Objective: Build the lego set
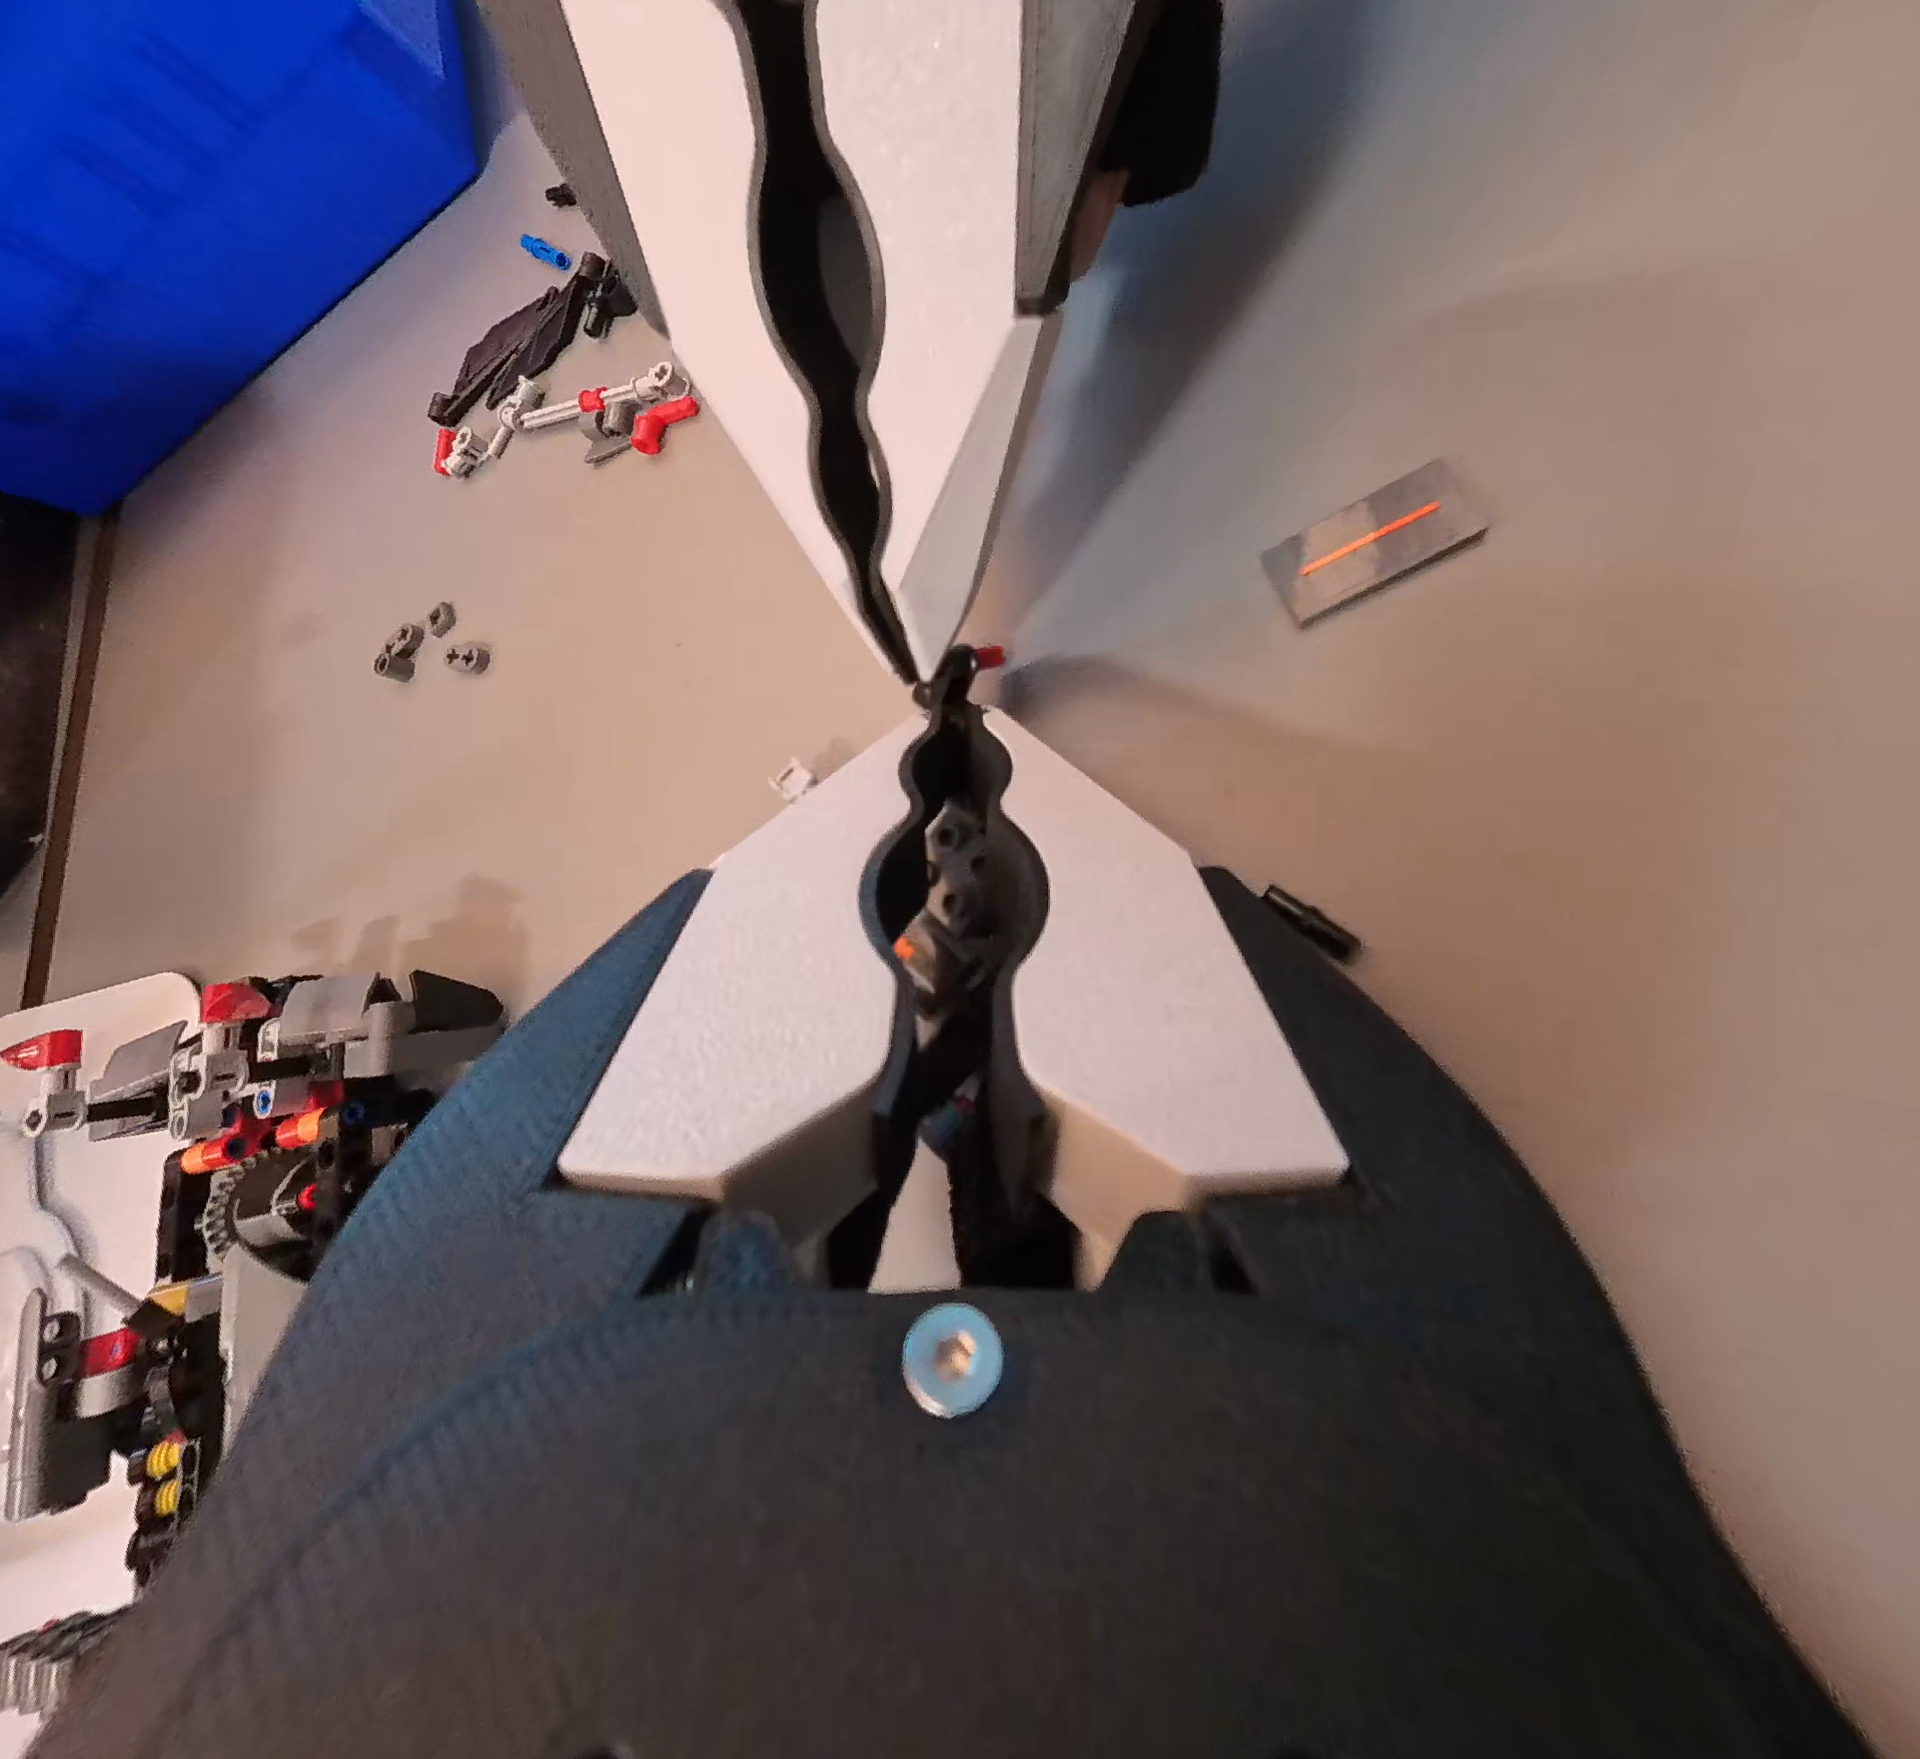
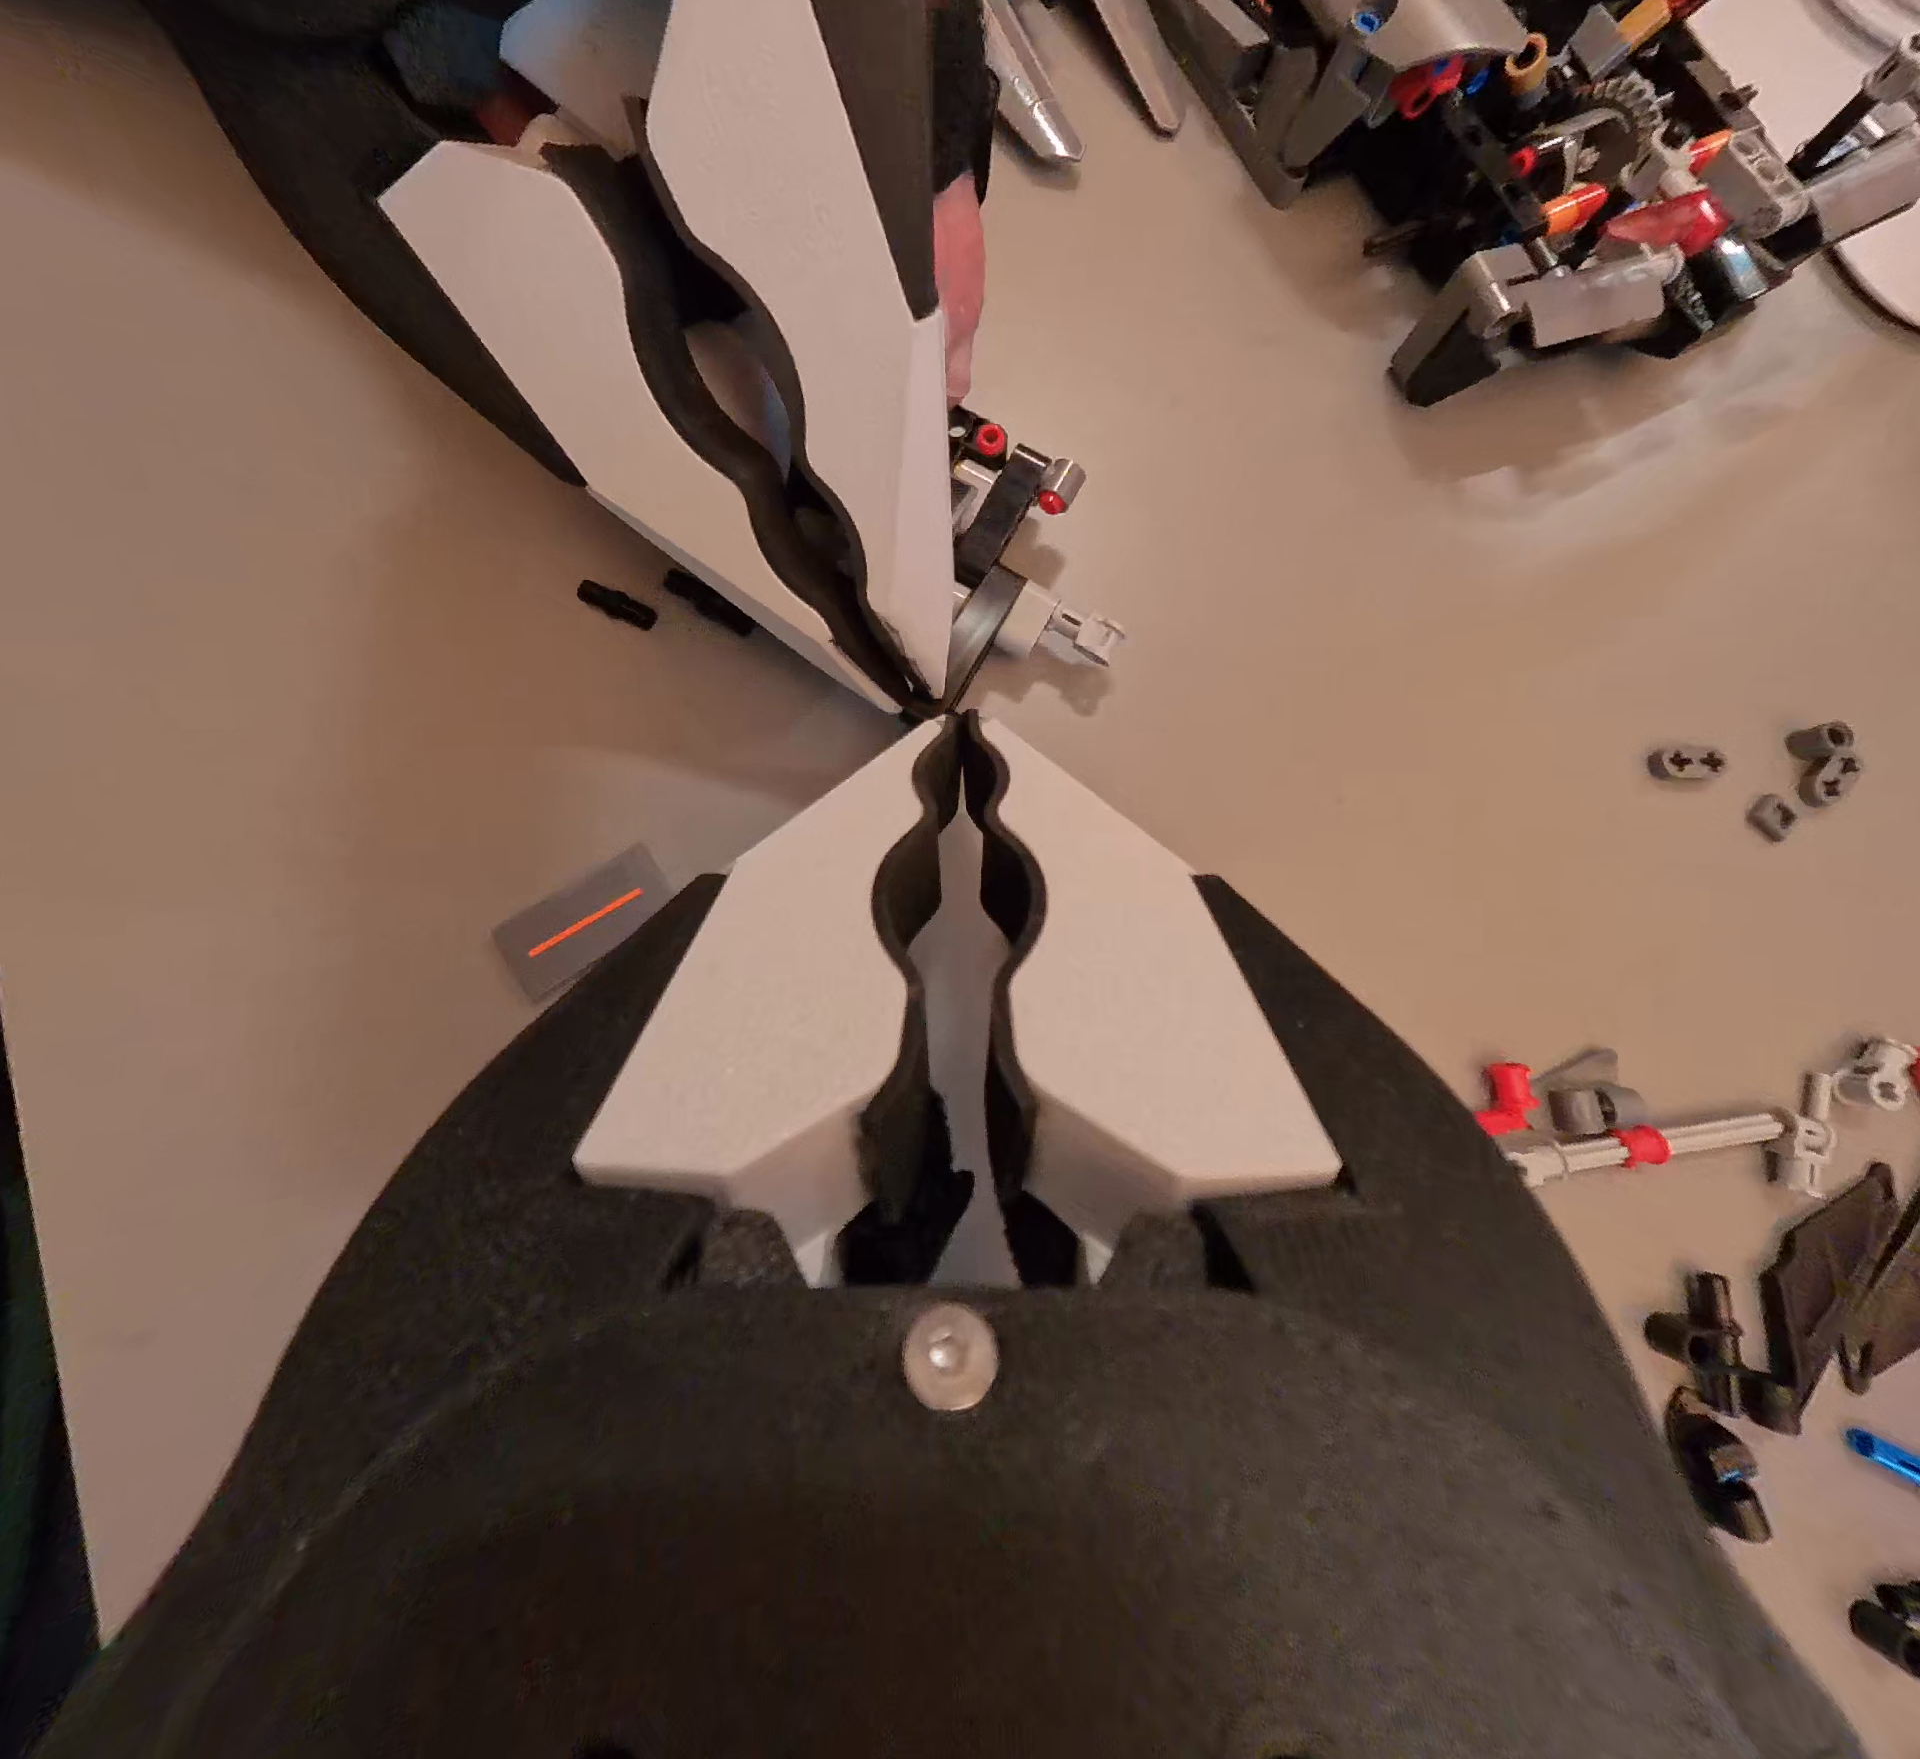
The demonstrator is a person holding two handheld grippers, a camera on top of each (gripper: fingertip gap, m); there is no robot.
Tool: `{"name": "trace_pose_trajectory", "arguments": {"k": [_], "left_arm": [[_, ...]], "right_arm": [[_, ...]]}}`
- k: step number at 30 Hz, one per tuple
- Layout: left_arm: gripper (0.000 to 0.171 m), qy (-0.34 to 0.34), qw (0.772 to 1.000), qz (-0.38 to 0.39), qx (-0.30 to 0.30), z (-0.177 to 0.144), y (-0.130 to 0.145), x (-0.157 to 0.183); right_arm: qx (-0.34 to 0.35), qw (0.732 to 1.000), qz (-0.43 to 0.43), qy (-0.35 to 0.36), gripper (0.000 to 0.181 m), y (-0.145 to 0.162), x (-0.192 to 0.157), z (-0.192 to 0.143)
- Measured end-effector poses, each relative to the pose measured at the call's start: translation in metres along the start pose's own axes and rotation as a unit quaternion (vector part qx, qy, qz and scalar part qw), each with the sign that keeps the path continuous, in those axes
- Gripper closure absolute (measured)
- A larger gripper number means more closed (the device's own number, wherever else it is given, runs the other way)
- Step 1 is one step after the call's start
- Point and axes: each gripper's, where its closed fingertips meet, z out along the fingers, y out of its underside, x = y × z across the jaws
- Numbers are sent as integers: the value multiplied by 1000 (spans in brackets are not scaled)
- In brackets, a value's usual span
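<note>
Where white wavy-edged fingers (image 1: 1091, 930) meet tip to tip, black studded beam (image 1: 958, 868) pinched

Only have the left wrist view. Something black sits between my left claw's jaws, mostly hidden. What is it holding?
Observer: The right wrist view shows the left claw shut on a small assembly: a black beam with red pins and a light grey connector sticking out to one side.
Operator: I see one black pin on the table by my claw. Any more?
Observer: Yes, two black pins lie side by side on the table, right next to the left claw.
</note>
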Motion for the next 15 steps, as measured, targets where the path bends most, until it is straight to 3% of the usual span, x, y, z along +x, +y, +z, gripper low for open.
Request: {"name": "trace_pose_trajectory", "arguments": {"k": [15], "left_arm": [[171,-1,1000,-26,13,1,2,-4]], "right_arm": [[37,999,10,-6,181,1,-4,-2]]}}
